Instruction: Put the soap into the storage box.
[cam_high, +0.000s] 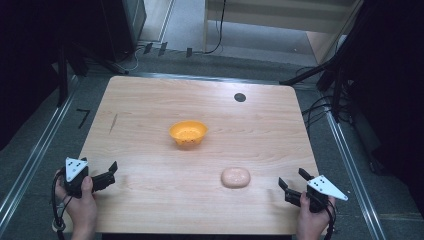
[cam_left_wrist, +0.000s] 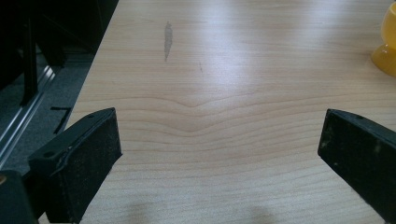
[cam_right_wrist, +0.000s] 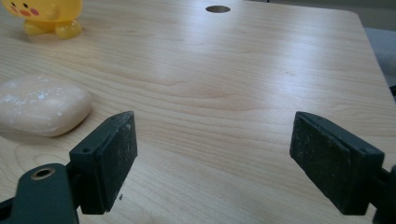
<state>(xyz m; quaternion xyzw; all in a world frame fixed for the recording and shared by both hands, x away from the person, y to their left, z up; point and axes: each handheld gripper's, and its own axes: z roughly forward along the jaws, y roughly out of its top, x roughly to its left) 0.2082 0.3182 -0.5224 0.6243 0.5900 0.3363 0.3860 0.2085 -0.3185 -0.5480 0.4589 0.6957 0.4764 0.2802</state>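
Resting near the table's (cam_high: 150, 100) front right corner, the right gripper (cam_high: 295, 185) has its jaws spread wide on nothing, just beside the pale bun-shaped piece (cam_high: 235, 177) lying left of it. The left gripper (cam_high: 106, 176), also spread and empty, sits at the front left edge. The yellow bowl (cam_high: 188, 133) stands mid-table, well apart.

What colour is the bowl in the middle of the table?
Yellow-orange; the bowl shows best in the high view.
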